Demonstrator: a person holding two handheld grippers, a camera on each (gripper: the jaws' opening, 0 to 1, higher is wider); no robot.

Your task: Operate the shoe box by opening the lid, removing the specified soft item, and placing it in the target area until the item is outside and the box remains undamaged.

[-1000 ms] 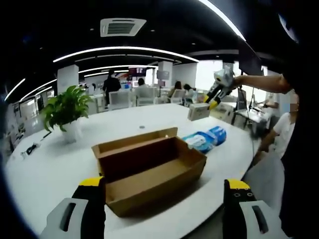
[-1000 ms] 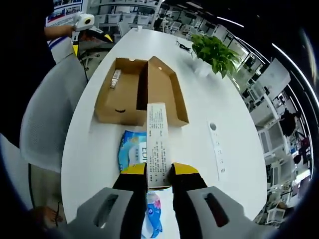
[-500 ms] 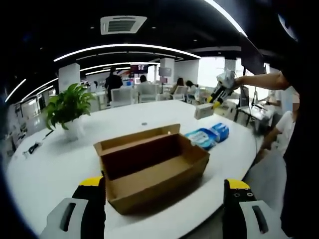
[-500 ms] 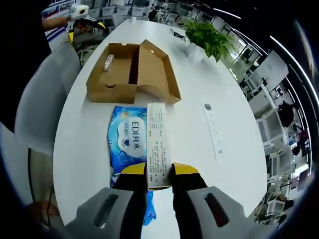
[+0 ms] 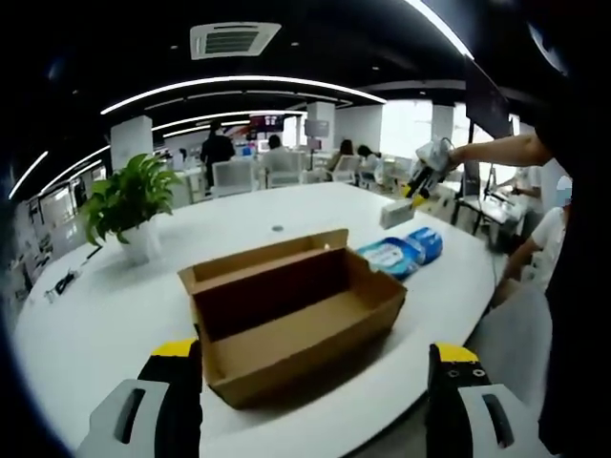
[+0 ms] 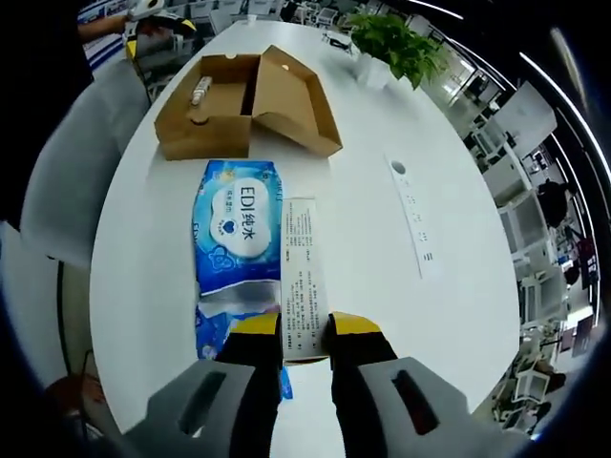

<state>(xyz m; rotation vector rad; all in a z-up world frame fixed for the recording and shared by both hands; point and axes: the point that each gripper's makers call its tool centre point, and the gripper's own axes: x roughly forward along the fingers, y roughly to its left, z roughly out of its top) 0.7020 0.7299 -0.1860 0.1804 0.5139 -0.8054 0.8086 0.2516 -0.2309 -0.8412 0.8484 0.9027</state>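
The brown shoe box (image 5: 286, 315) lies open on the white table, lid flap folded back; it also shows at the far end of the table as the shoe box (image 6: 243, 105), with a small pale item (image 6: 199, 91) inside. My left gripper (image 5: 315, 367) hovers open in front of the box, jaws wide apart. My right gripper (image 6: 304, 329) is shut on a long white printed carton (image 6: 304, 272), held above the table beside a blue soft pack (image 6: 234, 234). From the left gripper view, the right gripper (image 5: 420, 174) holds the carton (image 5: 396, 214) over the blue pack (image 5: 401, 253).
A potted plant (image 5: 129, 205) stands on the far side of the table (image 5: 86, 315). A white strip (image 6: 412, 219) lies on the table's right part. A grey chair (image 6: 72, 200) sits at the table edge. People and desks fill the office behind.
My right gripper has carried the white carton further from the shoe box and lower, so more of the blue pack shows beneath it. The left gripper has barely moved.
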